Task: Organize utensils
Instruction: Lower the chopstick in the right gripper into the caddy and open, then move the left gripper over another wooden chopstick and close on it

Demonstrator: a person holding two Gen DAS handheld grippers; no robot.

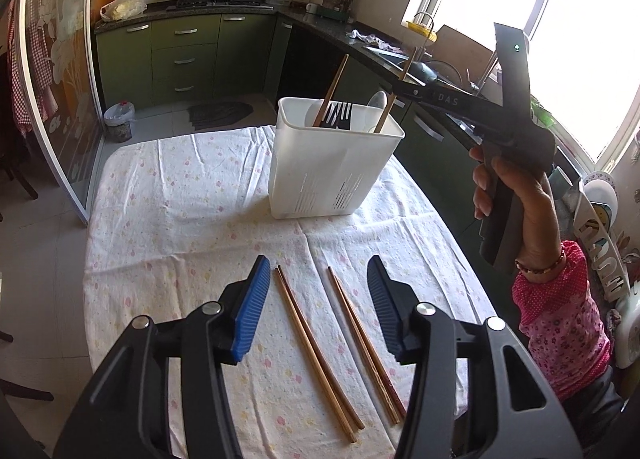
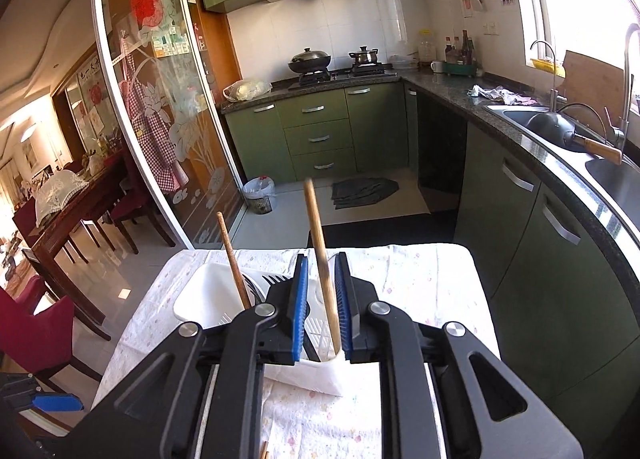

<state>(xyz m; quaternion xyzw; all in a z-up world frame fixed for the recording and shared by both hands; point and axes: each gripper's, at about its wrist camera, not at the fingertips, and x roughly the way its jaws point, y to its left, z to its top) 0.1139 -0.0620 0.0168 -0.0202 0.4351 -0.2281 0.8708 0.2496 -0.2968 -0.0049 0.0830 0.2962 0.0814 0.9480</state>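
Note:
A white utensil caddy [image 1: 320,175] stands on the cloth-covered table [image 1: 180,219]. It holds a wooden chopstick [image 1: 331,91], black forks [image 1: 339,117] and a white spoon [image 1: 376,105]. My right gripper [image 2: 322,301] is above the caddy [image 2: 204,301], its pads close beside a second chopstick [image 2: 322,271] that stands in it; from the left wrist view it [image 1: 394,93] reaches in from the right. My left gripper [image 1: 316,307] is open low over the table. Two pairs of wooden chopsticks [image 1: 312,347] [image 1: 364,343] lie between its fingers.
Green kitchen cabinets and a dark counter [image 2: 520,127] with a sink [image 2: 536,115] run behind and to the right. A glass sliding door [image 2: 160,119] is on the left. A bin [image 2: 260,195] and a mat [image 2: 364,191] lie on the floor beyond the table.

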